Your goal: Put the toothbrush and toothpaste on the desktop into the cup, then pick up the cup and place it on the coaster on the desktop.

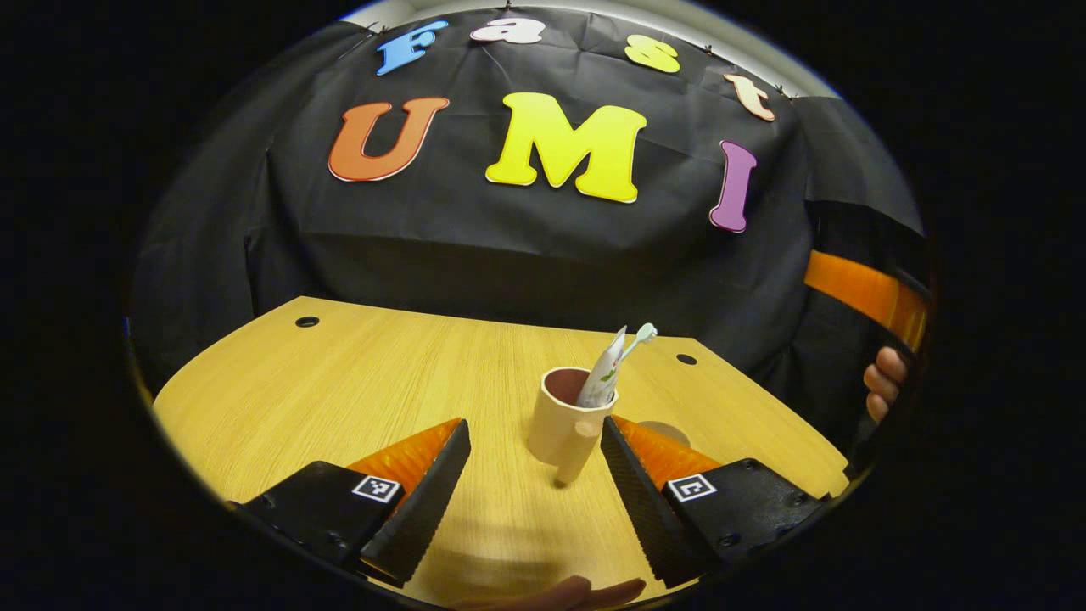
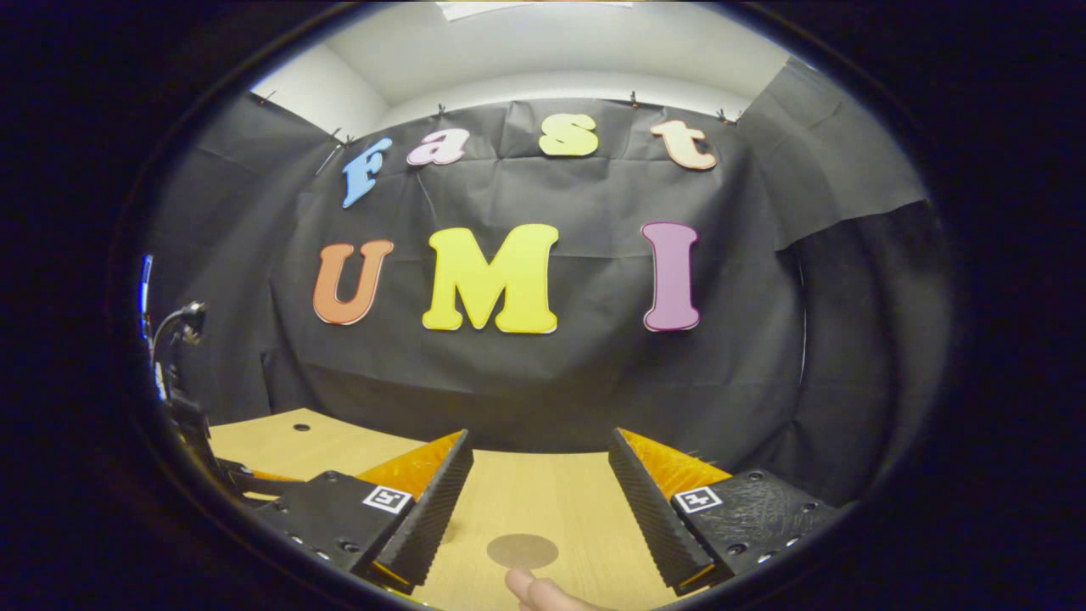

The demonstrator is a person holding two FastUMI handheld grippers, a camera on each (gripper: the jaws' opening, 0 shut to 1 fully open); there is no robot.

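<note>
Your left gripper (image 1: 534, 475) is spread, the cup (image 1: 564, 420) at its twelve o'clock; your right gripper (image 2: 539, 501) gapes, the coaster (image 2: 522, 551) at six

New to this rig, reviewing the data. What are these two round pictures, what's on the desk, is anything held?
There is no robot arm here: a person holds a two-finger gripper in each hand, and a fisheye camera rides on each one, looking forward along its fingers.

In the left gripper view, the left gripper is open, its two fingers on either side of a beige plastic cup with a handle, not pressing on it. The cup stands on the light wooden desktop. A white toothpaste tube and a pale green toothbrush already stand in it.

In the right gripper view, the right gripper is open and holds nothing. Between its fingers lies a round brownish coaster, flat on the desktop, with a fingertip just in front of it.

What is left is moving the cup to the coaster.
</note>
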